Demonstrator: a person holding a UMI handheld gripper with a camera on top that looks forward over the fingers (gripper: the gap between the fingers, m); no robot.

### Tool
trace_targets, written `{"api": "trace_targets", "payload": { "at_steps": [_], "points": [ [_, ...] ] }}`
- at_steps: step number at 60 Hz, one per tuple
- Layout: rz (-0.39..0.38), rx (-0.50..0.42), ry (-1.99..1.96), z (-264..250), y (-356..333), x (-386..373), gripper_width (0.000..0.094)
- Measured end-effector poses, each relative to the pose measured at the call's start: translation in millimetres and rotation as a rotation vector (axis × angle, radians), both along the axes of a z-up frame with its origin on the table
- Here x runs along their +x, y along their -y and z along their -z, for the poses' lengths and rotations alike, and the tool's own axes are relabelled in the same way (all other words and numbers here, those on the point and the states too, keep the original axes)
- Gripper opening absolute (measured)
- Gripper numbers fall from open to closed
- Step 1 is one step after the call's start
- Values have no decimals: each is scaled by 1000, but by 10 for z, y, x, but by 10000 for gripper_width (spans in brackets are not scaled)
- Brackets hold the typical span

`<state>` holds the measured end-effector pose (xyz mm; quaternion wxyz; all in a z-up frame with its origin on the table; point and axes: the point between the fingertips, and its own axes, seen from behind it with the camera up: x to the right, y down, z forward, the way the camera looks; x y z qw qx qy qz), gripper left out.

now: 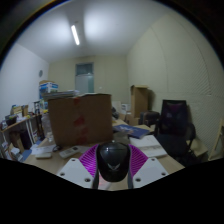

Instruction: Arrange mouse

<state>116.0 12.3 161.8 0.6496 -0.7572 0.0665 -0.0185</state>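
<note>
At the far left we see a cluttered side desk (18, 128) against the pale wall, with small items we cannot make out. Next to it, a shelf (47, 92) stands near a door (85, 77) in the back wall. A large cardboard box (80, 118) sits on the work table (45, 155), whose light surface carries scattered papers (70, 152). Overhead, a fluorescent tube (75, 34) glows on the ceiling. In the middle, our gripper (113, 172) is clenched on the black mouse (113, 160): the magenta pads (92, 158) press its two sides, and it is held up between the fingers, above the table. Beyond it stands a second cardboard box (141, 100). To the right, a black office chair (175, 128) sits beside the table, before the plain wall.
</note>
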Motion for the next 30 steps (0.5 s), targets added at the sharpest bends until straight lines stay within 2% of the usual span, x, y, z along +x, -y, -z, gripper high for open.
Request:
{"api": "trace_targets", "payload": {
  "at_steps": [6,14,19,30],
  "points": [
    [-74,-34,35,33,-364,-610,384],
    [-177,-165,46,646,-712,-1198,386],
    [-193,-247,54,1055,-820,-1318,387],
    [-220,-367,31,1517,-843,-1312,398]
  ]
}}
